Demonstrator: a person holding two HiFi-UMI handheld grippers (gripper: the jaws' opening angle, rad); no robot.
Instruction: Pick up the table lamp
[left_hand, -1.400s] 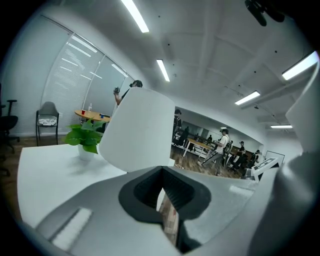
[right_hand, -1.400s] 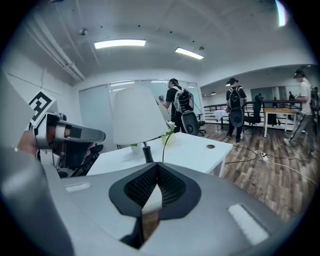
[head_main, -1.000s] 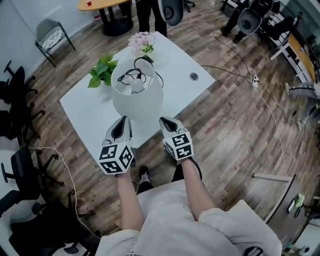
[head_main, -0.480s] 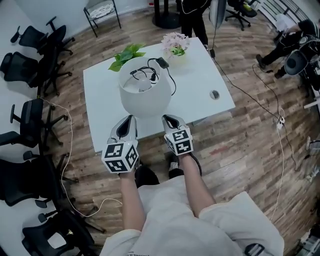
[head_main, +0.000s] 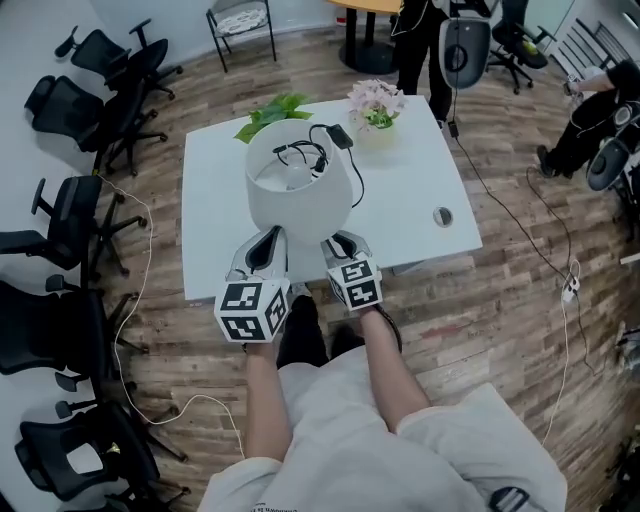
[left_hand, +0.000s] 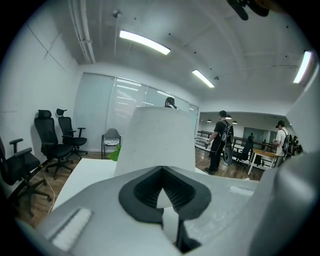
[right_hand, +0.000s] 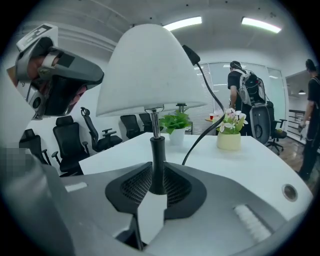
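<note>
Right gripper on the lamp's stem

The table lamp (head_main: 298, 195) stood at the table's (head_main: 410, 190) near edge. The right gripper (head_main: 340, 243) seemed clamped on its stem (right_hand: 157, 150); the left gripper (head_main: 268, 245), closed, held nothing. Lifting well meant rising straight, shade upright, cord (right_hand: 202, 141) trailing freely.
</note>
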